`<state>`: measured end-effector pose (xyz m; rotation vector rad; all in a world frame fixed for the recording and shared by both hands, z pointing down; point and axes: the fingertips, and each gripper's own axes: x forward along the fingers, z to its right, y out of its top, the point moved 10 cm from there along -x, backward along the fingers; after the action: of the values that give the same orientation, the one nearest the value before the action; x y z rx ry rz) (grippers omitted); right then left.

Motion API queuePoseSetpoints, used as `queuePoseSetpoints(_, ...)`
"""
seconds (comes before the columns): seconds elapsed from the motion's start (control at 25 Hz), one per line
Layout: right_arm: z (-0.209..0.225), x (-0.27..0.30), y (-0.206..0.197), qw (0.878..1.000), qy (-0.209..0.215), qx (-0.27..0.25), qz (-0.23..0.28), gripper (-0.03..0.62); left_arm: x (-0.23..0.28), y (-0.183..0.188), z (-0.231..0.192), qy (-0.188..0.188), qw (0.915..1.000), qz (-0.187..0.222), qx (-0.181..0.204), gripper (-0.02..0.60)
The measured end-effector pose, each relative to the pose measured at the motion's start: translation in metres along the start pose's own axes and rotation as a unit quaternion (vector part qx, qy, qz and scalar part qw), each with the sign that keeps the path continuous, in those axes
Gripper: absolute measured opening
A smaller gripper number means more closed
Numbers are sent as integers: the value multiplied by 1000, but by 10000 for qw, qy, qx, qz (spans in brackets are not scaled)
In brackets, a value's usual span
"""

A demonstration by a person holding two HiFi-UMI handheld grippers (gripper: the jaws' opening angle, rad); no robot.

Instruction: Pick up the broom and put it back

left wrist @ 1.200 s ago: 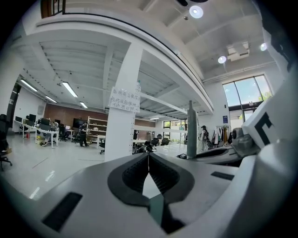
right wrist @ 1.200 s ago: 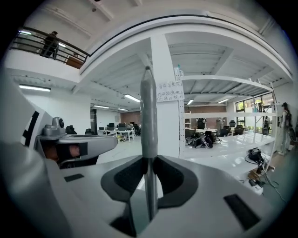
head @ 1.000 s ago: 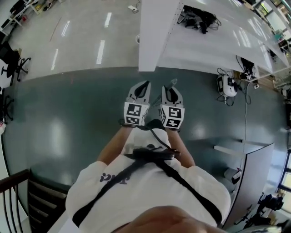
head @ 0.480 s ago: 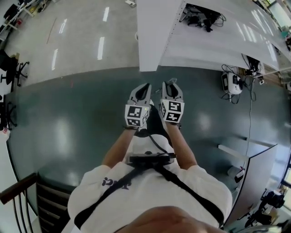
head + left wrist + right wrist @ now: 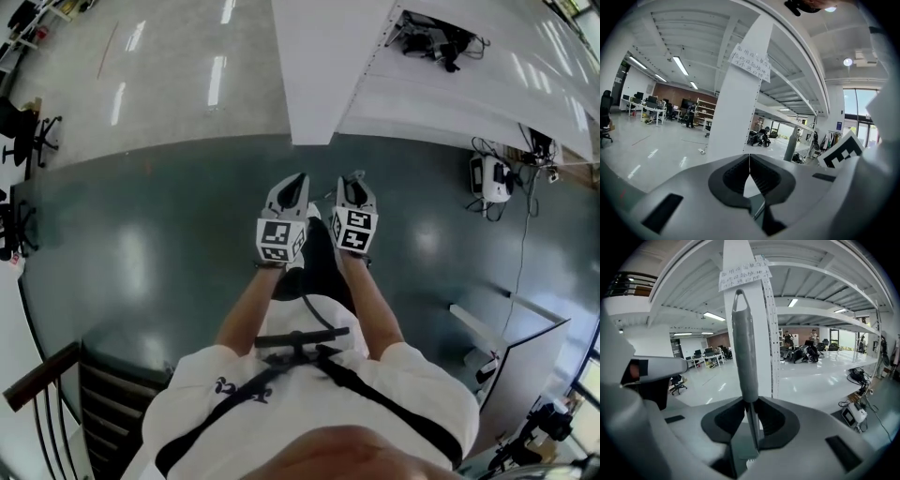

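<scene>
Over the dark green floor (image 5: 141, 244), just short of a white rack upright (image 5: 309, 75), the left gripper (image 5: 295, 189) and right gripper (image 5: 356, 187) sat side by side in front of the person. From the head view their jaws could not be read. The right gripper view supplied what it missed: the jaws were clamped on the grey broom handle (image 5: 744, 352), which stood up between them in front of the upright's paper notice (image 5: 743, 273). The left gripper view showed that gripper's jaws closed tip to tip with nothing between them.

Only the head view gave the surroundings. The edge of the pale floor (image 5: 169, 84) ran just ahead of the grippers. A stair railing (image 5: 42, 380) stood at the lower left, and a cabled device (image 5: 492, 178) lay well off to the right. Bare dark floor lay open on both sides of the arms.
</scene>
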<state>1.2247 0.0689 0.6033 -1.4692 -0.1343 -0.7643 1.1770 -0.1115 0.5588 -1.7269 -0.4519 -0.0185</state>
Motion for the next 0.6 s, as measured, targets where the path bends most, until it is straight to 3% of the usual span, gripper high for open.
queuePoseSetpoints(0.32,23,93,-42,9980,-18,-94,-618,98,52,-47,-28,258,9978,-600,-70,12)
queuePoseSetpoints(0.6,32,163,-78,9933,-143,-100,-1146,98,85,-71,-56,383,9957,-840,-114,12)
